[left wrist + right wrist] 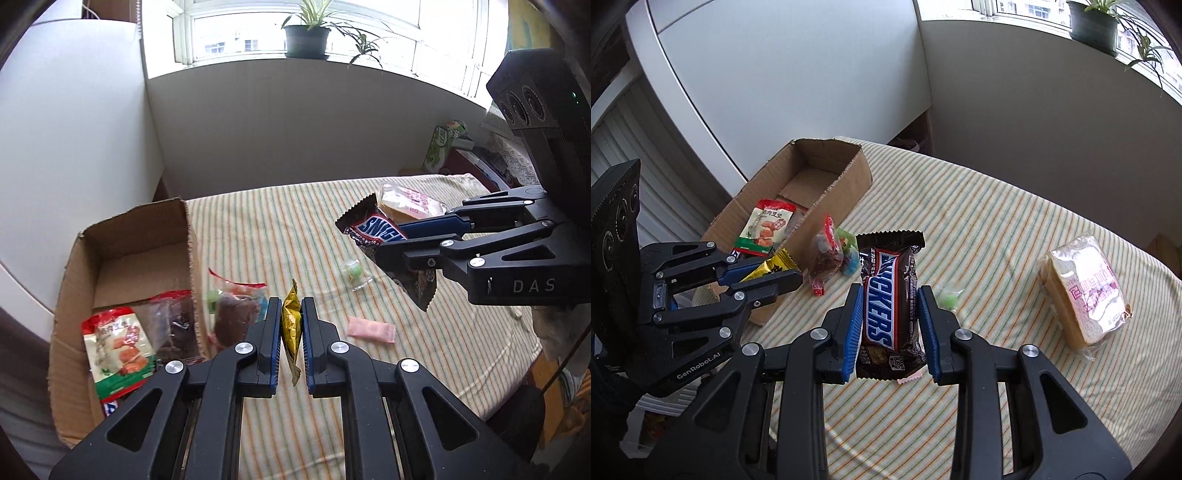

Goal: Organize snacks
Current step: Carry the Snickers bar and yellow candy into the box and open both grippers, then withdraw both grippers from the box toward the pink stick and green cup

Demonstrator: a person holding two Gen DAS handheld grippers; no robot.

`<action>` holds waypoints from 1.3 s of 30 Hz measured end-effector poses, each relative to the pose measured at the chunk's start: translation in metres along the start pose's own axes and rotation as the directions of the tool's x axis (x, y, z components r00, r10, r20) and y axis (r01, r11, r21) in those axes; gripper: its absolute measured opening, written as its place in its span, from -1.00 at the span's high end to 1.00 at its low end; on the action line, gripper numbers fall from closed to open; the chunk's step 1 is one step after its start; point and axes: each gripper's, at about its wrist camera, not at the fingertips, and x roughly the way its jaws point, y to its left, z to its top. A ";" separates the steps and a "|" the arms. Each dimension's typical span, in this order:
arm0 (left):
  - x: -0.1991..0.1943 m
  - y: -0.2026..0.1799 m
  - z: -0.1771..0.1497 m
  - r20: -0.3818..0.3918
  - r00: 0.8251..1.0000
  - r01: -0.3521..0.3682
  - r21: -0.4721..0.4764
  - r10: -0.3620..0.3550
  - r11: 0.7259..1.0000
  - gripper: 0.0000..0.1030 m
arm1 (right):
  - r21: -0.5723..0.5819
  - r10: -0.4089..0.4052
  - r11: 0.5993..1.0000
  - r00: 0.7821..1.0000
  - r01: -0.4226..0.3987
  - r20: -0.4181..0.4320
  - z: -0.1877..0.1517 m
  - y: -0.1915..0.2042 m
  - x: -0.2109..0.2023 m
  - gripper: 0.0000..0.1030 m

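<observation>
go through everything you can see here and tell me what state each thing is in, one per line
left gripper: shut on the gold packet
gold packet: held on edge, off the cloth
right gripper: shut on the Snickers bar
Snickers bar: held, sealed
cardboard box: open-topped, partly filled
red-and-green snack bag: lying in the box
wrapped sandwich: sealed, on the tablecloth
pink candy: wrapped, lying flat
green candy: wrapped, on the cloth

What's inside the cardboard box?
The cardboard box holds a red-and-green snack bag and a dark clear packet. Its far end looks bare; anything under those packets is hidden.
</observation>
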 end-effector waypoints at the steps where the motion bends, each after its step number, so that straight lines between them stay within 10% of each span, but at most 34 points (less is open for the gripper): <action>1: -0.004 0.008 -0.002 -0.003 1.000 -0.008 -0.005 0.008 1.000 0.82 | -0.006 0.010 1.000 1.000 -0.010 0.003 0.005 0.007 0.001 0.41; 22: -0.030 0.110 -0.032 0.007 0.998 -0.067 -0.152 0.069 0.986 0.78 | -0.132 0.113 0.984 0.992 -0.118 -0.049 0.075 0.128 0.084 0.40; 25: -0.030 0.111 -0.035 0.008 0.997 -0.069 -0.153 0.071 0.986 0.22 | -0.123 0.118 0.985 0.992 -0.123 -0.047 0.077 0.127 0.086 0.18; 39: -0.042 0.095 -0.028 0.034 0.997 -0.066 -0.168 0.073 0.984 0.18 | -0.102 0.100 0.990 0.995 -0.097 0.023 0.065 0.082 0.037 -0.35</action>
